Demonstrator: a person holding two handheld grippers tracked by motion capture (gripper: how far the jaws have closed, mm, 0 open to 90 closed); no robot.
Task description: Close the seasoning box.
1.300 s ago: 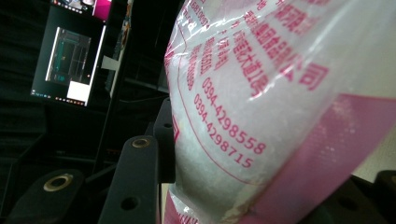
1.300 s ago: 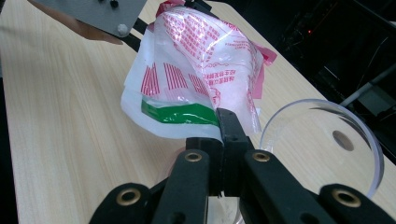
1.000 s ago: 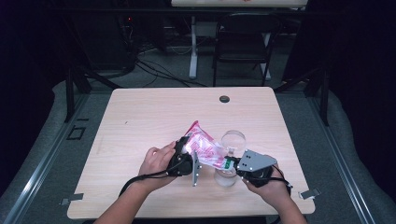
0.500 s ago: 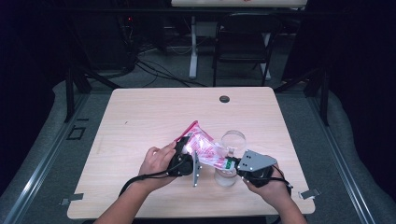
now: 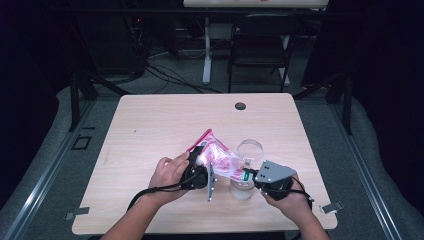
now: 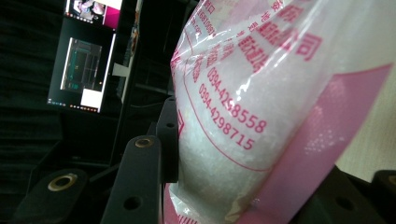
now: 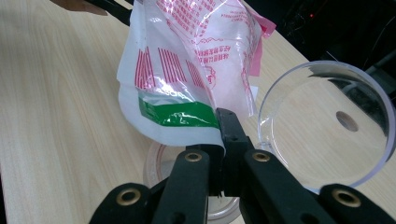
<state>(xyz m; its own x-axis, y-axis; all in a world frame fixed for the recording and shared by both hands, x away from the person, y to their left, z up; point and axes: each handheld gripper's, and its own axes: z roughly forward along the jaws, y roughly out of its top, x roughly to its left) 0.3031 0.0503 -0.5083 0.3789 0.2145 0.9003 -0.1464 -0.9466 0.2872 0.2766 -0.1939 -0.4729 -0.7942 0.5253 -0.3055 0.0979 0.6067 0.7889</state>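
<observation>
A clear plastic bag [image 5: 222,159] with pink and red print and white granules inside hangs tilted over the table's near middle. My left gripper [image 5: 201,157] is shut on its upper pink end. In the left gripper view the bag [image 6: 261,107] bulges between the two black jaws. My right gripper [image 5: 248,175] is shut on the lower end. In the right gripper view the jaws [image 7: 219,140] pinch the bag's white edge just below a green band [image 7: 177,113]. A small clear jar [image 5: 241,190] stands under that lower end, its mouth [image 7: 161,163] partly hidden by the bag.
A clear round lid or dish [image 5: 250,149] lies just beyond the jar and appears large in the right gripper view [image 7: 327,126]. A black grommet [image 5: 240,106] sits near the far edge of the light wood table [image 5: 150,125]. Chairs and cables stand behind it.
</observation>
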